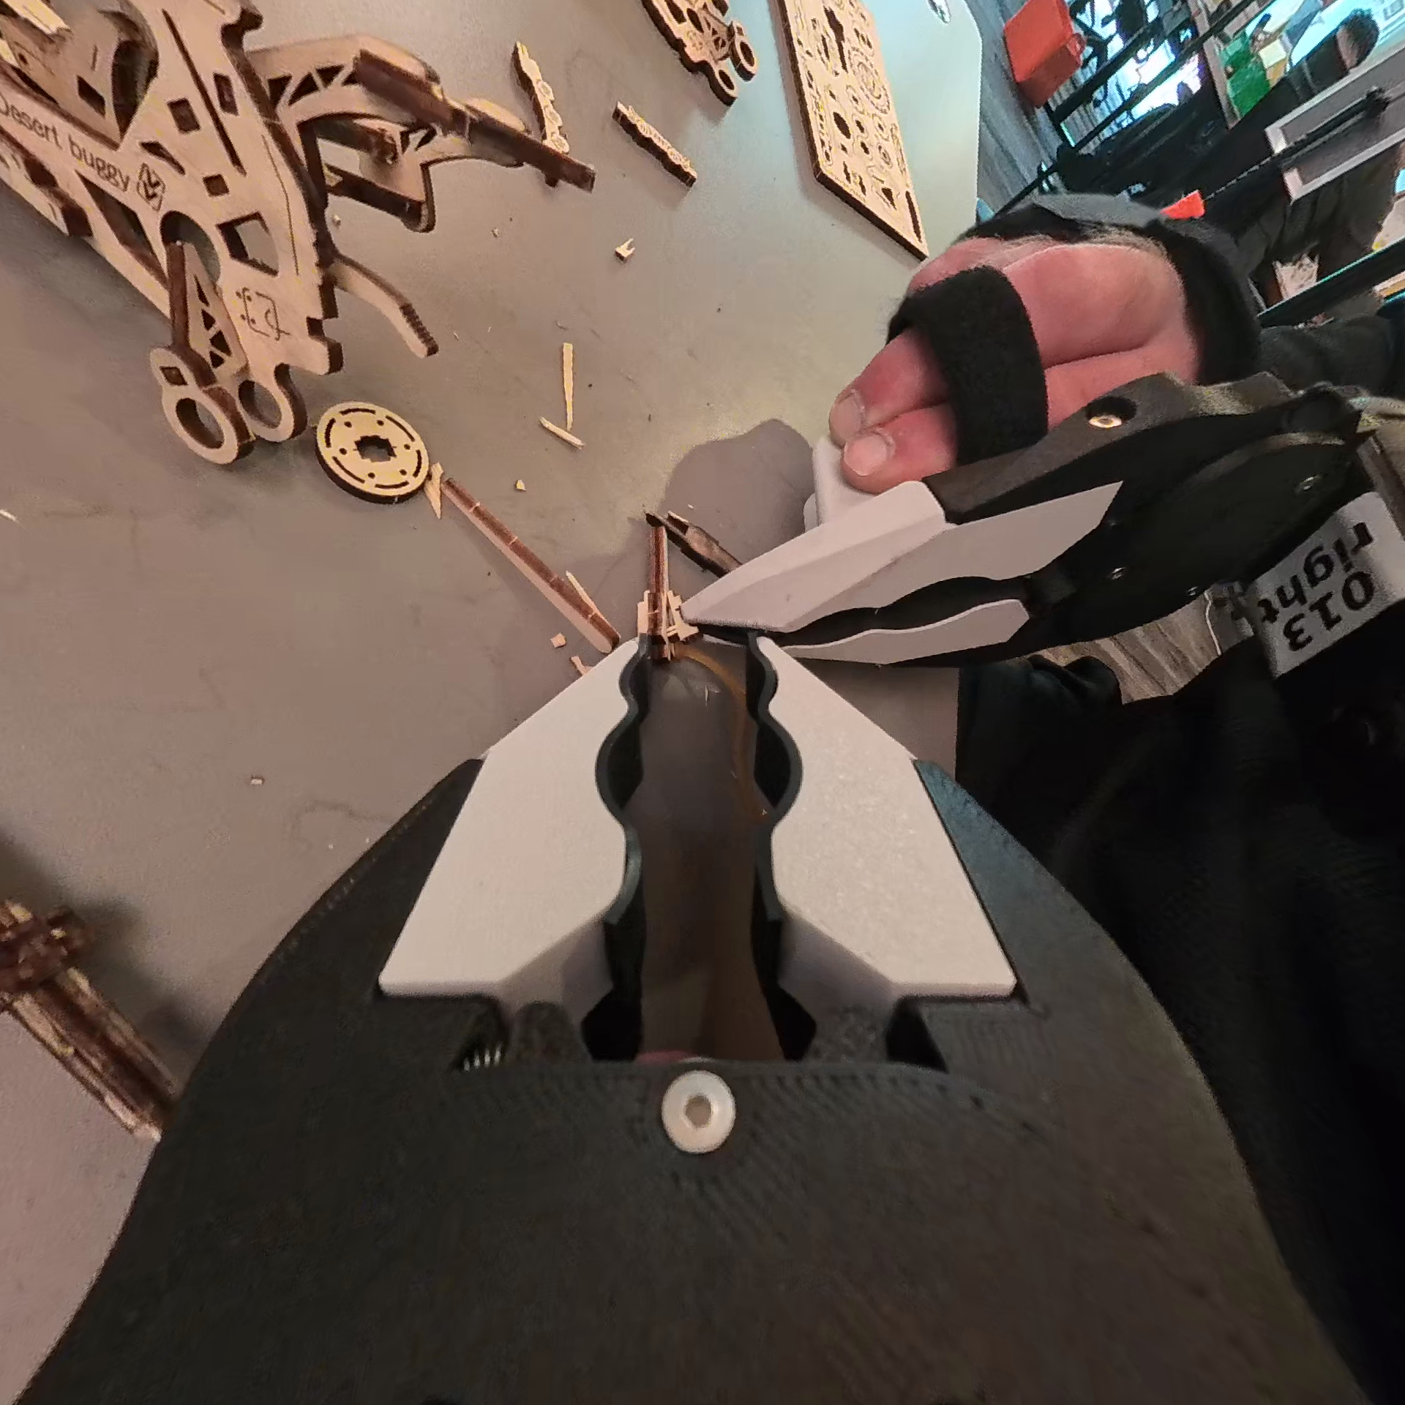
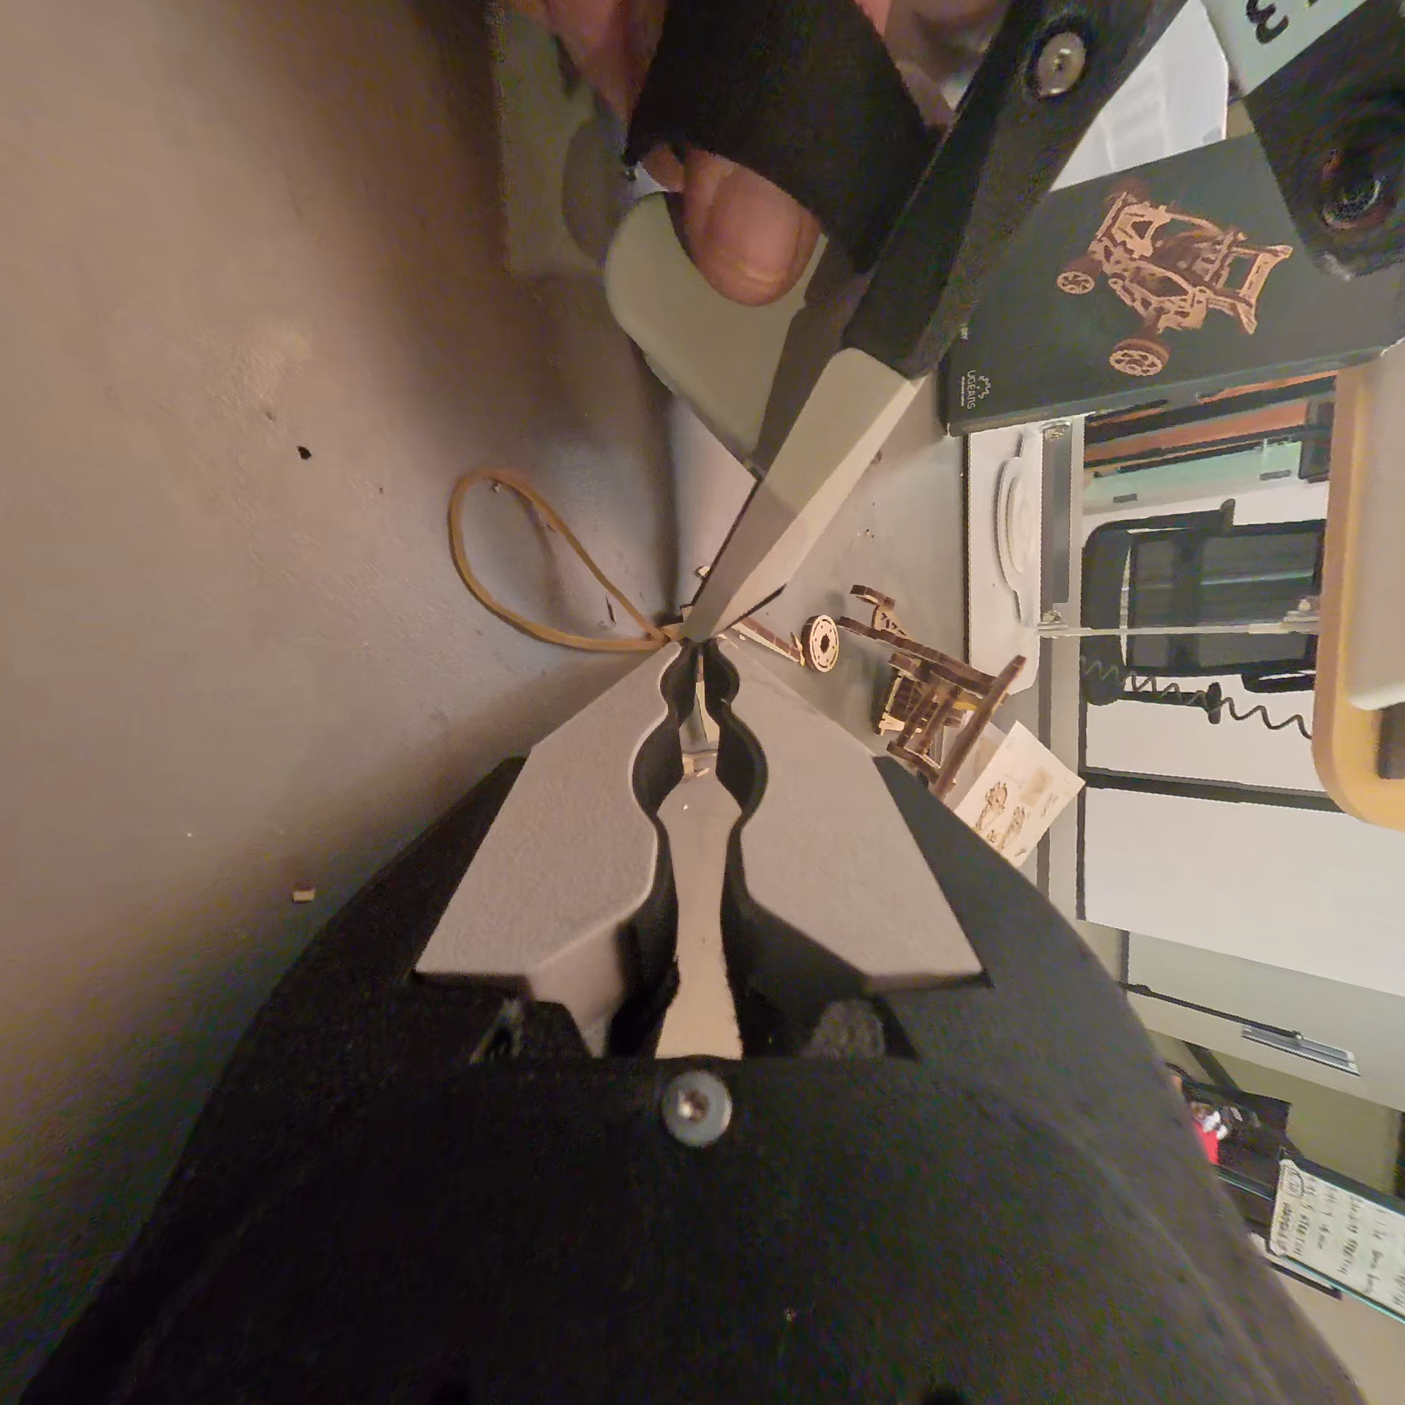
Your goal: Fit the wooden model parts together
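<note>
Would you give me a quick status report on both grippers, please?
Left gripper shut on small wooden part. Right gripper shut, tips at same part. Rubber band trails from it. Scraps nearby.

- Your large pale laser-cut wooden chassis (image 1: 152, 175) runs off the frame's top-left edge.
- The tan rubber band loop (image 2: 517, 562) vanishes behind your fingertips; its end cannot be seen.
- The small notched wooden piece (image 1: 660, 620) is too small to tell its grip.

You are working at a hobby workbench: laser-cut wooden parts (image 1: 190, 190) and offcuts litter the grey table (image 1: 152, 684). Far right, shelving (image 1: 1216, 76) holds stored goods.
</note>
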The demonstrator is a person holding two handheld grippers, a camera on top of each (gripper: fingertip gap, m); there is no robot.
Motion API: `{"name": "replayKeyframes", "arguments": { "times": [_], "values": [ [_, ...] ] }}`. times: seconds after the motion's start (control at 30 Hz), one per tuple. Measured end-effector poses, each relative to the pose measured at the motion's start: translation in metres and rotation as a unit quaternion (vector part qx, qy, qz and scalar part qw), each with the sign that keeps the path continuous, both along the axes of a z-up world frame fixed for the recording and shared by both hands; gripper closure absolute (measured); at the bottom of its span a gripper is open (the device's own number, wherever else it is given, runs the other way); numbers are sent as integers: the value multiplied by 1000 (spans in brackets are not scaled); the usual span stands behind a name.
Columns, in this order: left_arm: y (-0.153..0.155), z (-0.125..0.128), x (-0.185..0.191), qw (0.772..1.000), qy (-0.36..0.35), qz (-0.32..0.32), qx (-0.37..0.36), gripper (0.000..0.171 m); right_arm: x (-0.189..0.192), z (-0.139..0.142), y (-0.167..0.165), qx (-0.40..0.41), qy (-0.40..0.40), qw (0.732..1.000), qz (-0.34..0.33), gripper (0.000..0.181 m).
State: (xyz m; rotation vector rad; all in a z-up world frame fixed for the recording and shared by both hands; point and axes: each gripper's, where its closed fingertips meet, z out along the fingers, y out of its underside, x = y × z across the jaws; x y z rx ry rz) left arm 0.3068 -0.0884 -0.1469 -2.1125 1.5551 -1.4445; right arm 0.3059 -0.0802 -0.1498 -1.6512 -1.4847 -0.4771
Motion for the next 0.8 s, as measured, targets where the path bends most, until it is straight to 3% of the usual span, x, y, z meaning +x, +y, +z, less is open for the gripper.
{"name": "replayKeyframes", "arguments": {
  "times": [0.8],
  "values": [
    [2,1,0,998,1,29,-60,150,3,-1,5,49,-45,998,-12,181]
  ]
}}
